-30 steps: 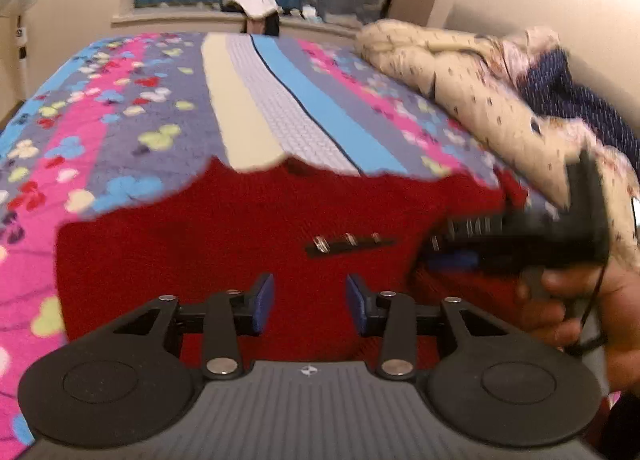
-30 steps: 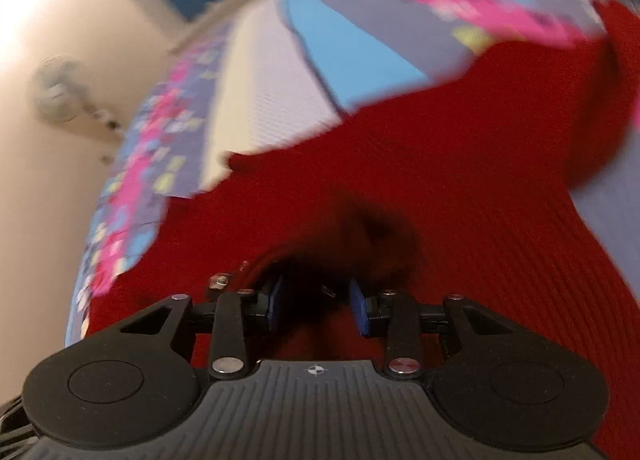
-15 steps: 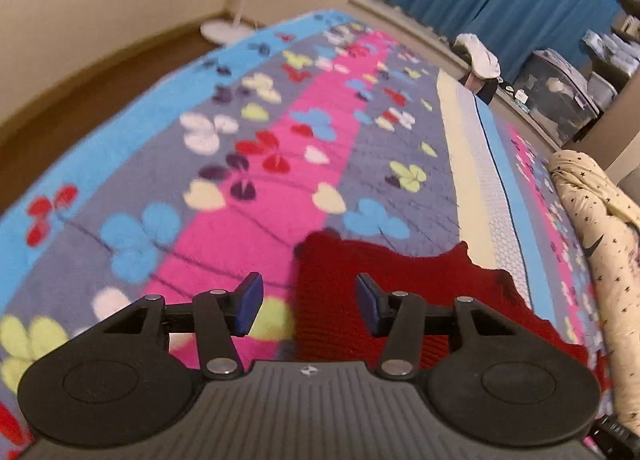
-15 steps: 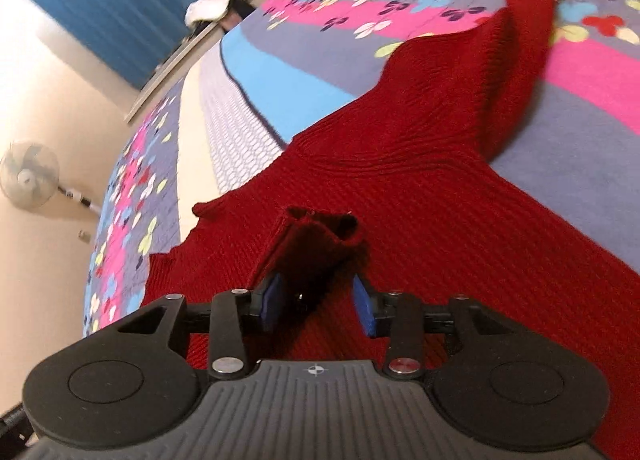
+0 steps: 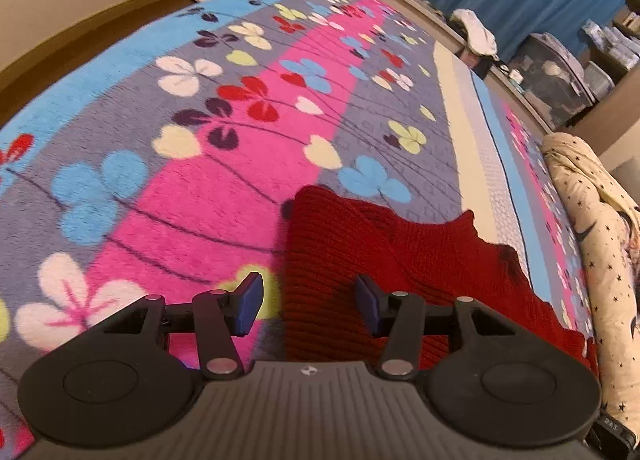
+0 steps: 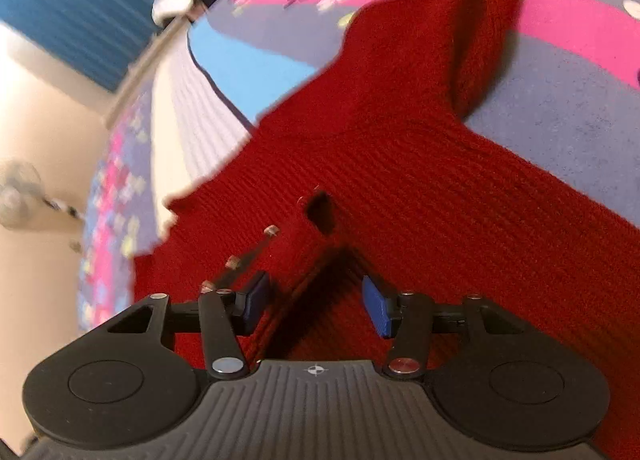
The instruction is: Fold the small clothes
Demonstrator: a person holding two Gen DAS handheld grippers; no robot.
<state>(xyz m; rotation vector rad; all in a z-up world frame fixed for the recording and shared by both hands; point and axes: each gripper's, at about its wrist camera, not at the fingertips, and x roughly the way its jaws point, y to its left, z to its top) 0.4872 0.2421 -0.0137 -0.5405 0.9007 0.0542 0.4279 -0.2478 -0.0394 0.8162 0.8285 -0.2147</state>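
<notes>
Since half a second ago the left wrist view has barely shifted, while the right claw has let go of the pinched-up fold it held and its fingers have spread.

Left wrist view: the left claw is open and holds nothing, hovering low over the near left edge of the dark red ribbed knit sweater. That edge runs between the two blue pads, one pad over the flowered pink, grey and blue fleece blanket on the bed, the other over red knit. The sweater lies spread toward the right, its far edge jagged against the cream stripe. A cream star-print quilt is bunched along the right side of the bed.

Right wrist view: the right claw is also open and empty, just above the sweater's middle, where a short placket with three small metal buttons sits to the left and a dark slit lies just beyond. One sleeve trails away to the far right, twisted rather than flat.

Risks, as I judge them: if the left claw closes where it is, it may catch the fleece pile along with the knit, or only one layer, so the fold drags crooked. The loose, stretchy rib can slip from smooth pads when lifted. The right claw could snag a button or the slit. Folding before the twisted sleeve is flattened would trap a lump inside.
</notes>
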